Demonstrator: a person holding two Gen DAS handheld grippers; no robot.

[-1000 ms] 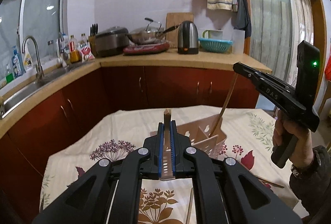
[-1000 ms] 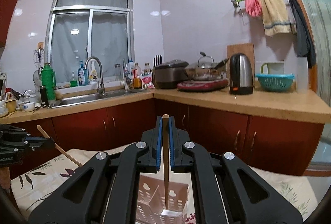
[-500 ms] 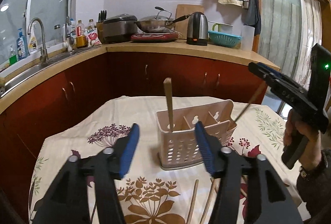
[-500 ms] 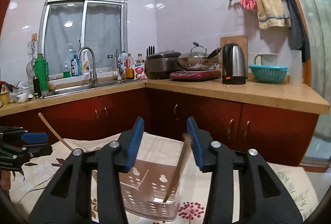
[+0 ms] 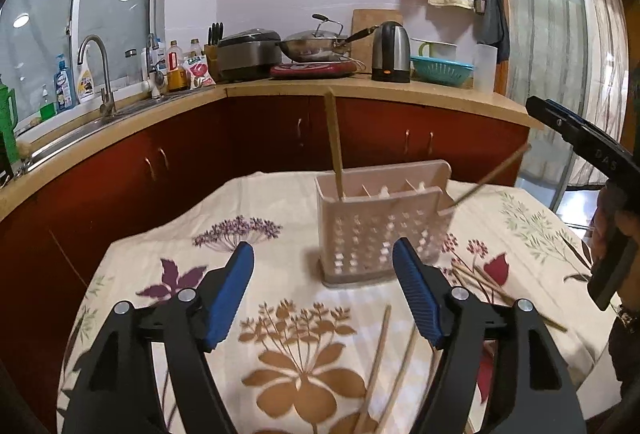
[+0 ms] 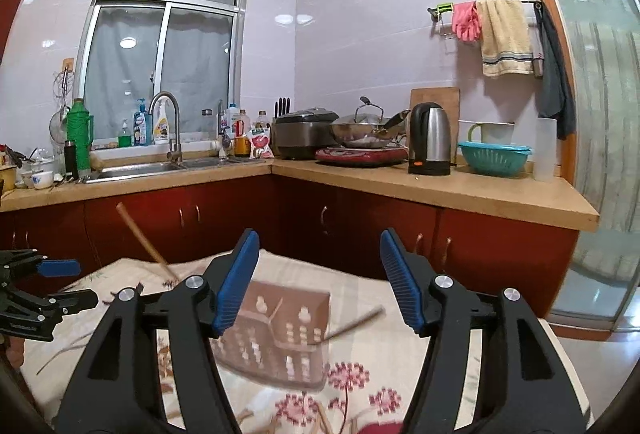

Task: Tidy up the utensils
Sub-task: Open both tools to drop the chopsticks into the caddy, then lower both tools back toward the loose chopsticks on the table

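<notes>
Table under a cream tablecloth [image 5: 168, 254] printed with purple, brown and red flowers; dark red kitchen cabinets and a tan countertop behind. Utensil caddy [image 5: 382, 224] stands upright near the middle of the cloth: pale pink-beige plastic, rectangular, perforated front wall with rows of small holes, a taller back panel, several dividers making narrow compartments. In the right wrist view the caddy [image 6: 280, 334] shows blurred, seen from above. Left gripper [image 5: 323, 292] hovers just short of the caddy, jaws spread wide, blue pads bare, nothing between them. Right gripper [image 6: 316, 276] also released, jaws wide apart, held above the caddy; from the left wrist view its black body [image 5: 584, 149] sits at the right edge in the person's hand. One wooden chopstick [image 5: 335, 145] stands nearly upright in the leftmost compartment, light tan, flat-topped. A second chopstick [image 5: 486, 175] leans far out to the right from the caddy's right end, slanted low. Loose chopsticks [image 5: 378, 358] lie flat on the cloth in front of and to the right of the caddy, thin, pale wood, some crossing each other; count unclear.
</notes>
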